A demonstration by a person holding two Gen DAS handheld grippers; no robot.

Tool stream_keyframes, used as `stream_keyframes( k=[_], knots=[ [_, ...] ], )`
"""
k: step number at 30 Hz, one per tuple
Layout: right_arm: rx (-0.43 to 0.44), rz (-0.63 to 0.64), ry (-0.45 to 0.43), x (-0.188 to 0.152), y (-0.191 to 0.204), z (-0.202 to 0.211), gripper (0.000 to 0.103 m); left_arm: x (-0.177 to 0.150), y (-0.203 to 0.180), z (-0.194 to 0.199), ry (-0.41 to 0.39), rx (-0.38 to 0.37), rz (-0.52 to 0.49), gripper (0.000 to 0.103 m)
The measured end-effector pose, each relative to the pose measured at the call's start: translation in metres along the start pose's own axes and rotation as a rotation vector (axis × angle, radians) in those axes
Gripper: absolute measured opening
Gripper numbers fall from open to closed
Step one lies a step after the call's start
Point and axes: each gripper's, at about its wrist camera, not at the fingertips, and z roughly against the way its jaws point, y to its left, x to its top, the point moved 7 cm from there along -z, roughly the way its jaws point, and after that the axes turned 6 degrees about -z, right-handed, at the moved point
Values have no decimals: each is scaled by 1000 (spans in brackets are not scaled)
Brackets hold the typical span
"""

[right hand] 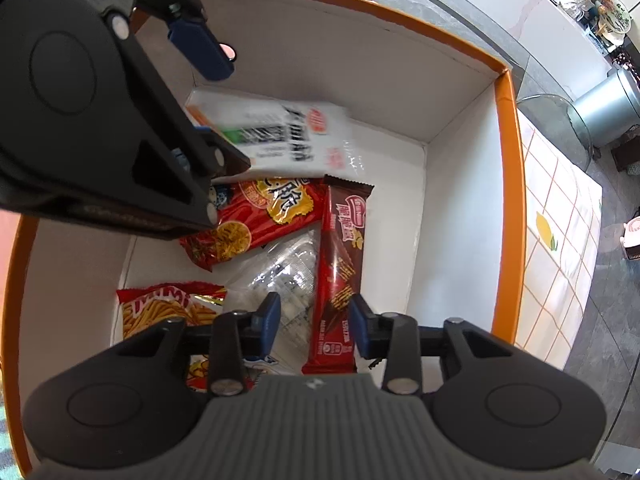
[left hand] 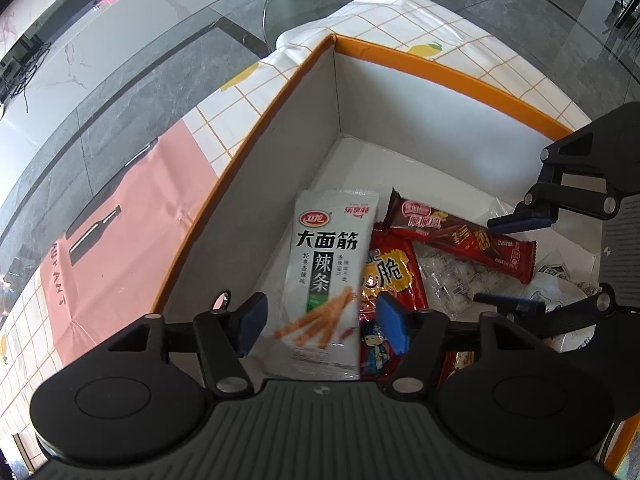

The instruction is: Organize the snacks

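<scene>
An orange-rimmed white box (left hand: pixel 460 76) holds the snacks; it also shows in the right wrist view (right hand: pixel 508 128). My left gripper (left hand: pixel 322 322) is open above a white spicy-strip packet (left hand: pixel 328 264), which looks blurred and loose between the pads. Beside it lie a red crispy-snack packet (left hand: pixel 390 276), a dark red wafer bar (left hand: pixel 460 240) and a clear bag of white candies (left hand: pixel 460 280). My right gripper (right hand: pixel 316 326) is open over the wafer bar (right hand: pixel 340 264) and clear bag (right hand: pixel 280 272). A red fries packet (right hand: pixel 168 306) lies at the left.
The box stands on a checked tablecloth with lemons (left hand: pixel 400 24) and a pink mat (left hand: pixel 120 220). A glass chair (left hand: pixel 304 4) and grey floor lie beyond. Each gripper shows in the other's view: right (left hand: pixel 520 260), left (right hand: pixel 208 92).
</scene>
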Motion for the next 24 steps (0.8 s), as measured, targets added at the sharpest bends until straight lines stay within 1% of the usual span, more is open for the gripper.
stream_keyframes(
  k=[1, 5, 7, 12, 14, 19, 22, 24],
  knots=[
    [-1, -2, -2, 0, 0, 0, 45, 0, 1, 2, -4, 5, 4, 76],
    [-4, -11, -10, -2, 0, 4, 51, 0, 5, 8, -8, 12, 14, 76],
    [-6, -14, -12, -2, 1, 7, 52, -2, 5, 12, -12, 16, 15, 76],
    [-19, -18, -21, -3, 5, 21, 58, -9, 4, 30, -29, 19, 21, 77],
    [-22, -22, -25, -3, 8, 29, 62, -14, 5, 40, -39, 20, 25, 77],
    [-27, -40, -44, -1, 18, 51, 65, -31, 9, 69, -70, 32, 35, 78],
    [-26, -45, -75, 2, 29, 70, 71, -44, 14, 87, -96, 50, 48, 78],
    [-8, -49, -99, 2, 40, 83, 71, -54, 19, 99, -113, 53, 60, 78]
  ],
)
